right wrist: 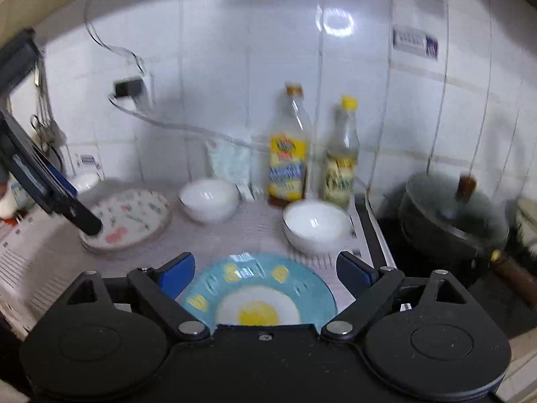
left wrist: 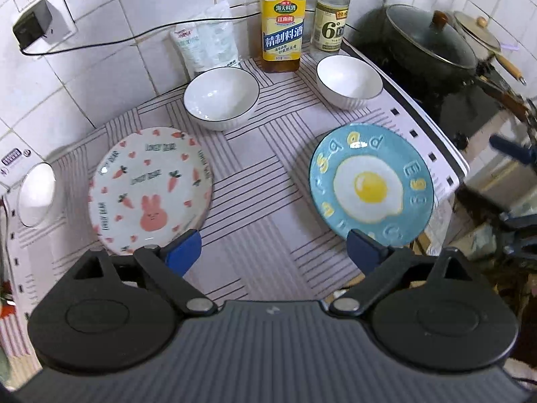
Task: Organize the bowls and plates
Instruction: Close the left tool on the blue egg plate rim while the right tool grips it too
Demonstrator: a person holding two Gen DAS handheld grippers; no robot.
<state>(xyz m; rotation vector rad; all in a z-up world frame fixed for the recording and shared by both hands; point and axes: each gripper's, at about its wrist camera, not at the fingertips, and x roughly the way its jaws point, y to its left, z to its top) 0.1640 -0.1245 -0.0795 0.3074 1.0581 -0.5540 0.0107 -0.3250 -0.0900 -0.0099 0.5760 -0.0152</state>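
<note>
A white plate with a pink rabbit and carrots (left wrist: pixel 151 188) lies at the left of a striped mat (left wrist: pixel 255 168). A blue plate with a fried egg picture (left wrist: pixel 371 184) lies at the right. Two white bowls with dark rims stand behind them, one at the left (left wrist: pixel 221 95) and one at the right (left wrist: pixel 349 80). My left gripper (left wrist: pixel 273 252) is open and empty above the mat's near side, between the plates. My right gripper (right wrist: pixel 265 270) is open and empty above the blue plate (right wrist: pixel 258 288). The rabbit plate (right wrist: pixel 129 220), both bowls (right wrist: pixel 208 198) (right wrist: pixel 315 225) and the left gripper (right wrist: pixel 50 188) show in the blurred right wrist view.
Two sauce bottles (left wrist: pixel 282 33) (left wrist: pixel 330 13) and white pouches (left wrist: pixel 208 43) stand against the tiled wall. A black lidded pot (left wrist: pixel 429 43) and a pan sit on the stove at the right. A white appliance (left wrist: pixel 30 188) is at the left. A cable runs along the wall.
</note>
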